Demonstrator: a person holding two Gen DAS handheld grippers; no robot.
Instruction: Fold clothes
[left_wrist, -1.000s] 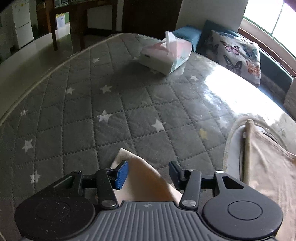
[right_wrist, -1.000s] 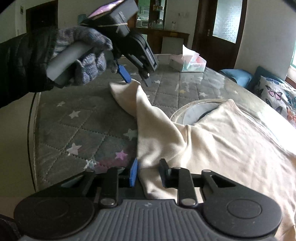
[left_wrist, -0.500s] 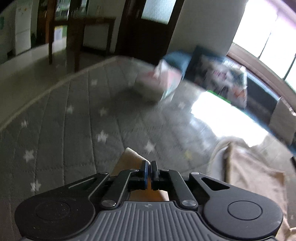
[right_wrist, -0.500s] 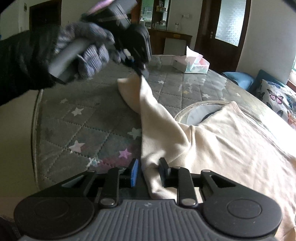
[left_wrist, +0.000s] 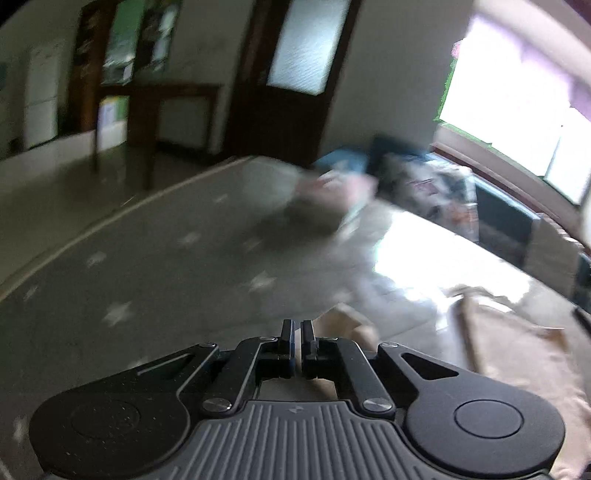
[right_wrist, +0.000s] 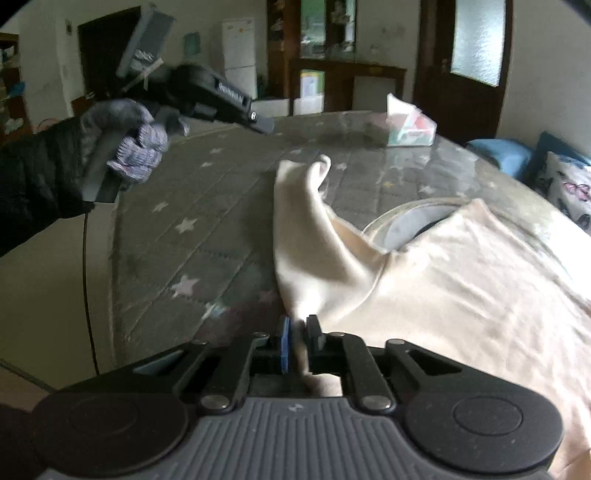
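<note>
A cream shirt (right_wrist: 461, 280) lies on the grey star-quilted table (right_wrist: 207, 210). Its sleeve (right_wrist: 306, 206) stretches away toward the far side, tip curled up. My right gripper (right_wrist: 297, 330) is shut on the shirt's near edge by the sleeve base. My left gripper (right_wrist: 264, 127), held in a gloved hand, is raised well above the table, left of the sleeve tip and apart from it. In the blurred left wrist view its jaws (left_wrist: 297, 332) are shut with nothing between them; the sleeve tip (left_wrist: 351, 321) lies just beyond, and the shirt's body (left_wrist: 517, 354) at right.
A tissue box (right_wrist: 410, 129) stands at the far side of the table. A round glass turntable (right_wrist: 410, 218) sits partly under the shirt. Cushions (right_wrist: 569, 184) lie on a bench at the right. The table's left edge (right_wrist: 114, 236) drops to the floor.
My left gripper shut over the sleeve tip, then rose up and left without it; the sleeve has dropped back on the table. My right gripper has closed on the shirt's near edge.
</note>
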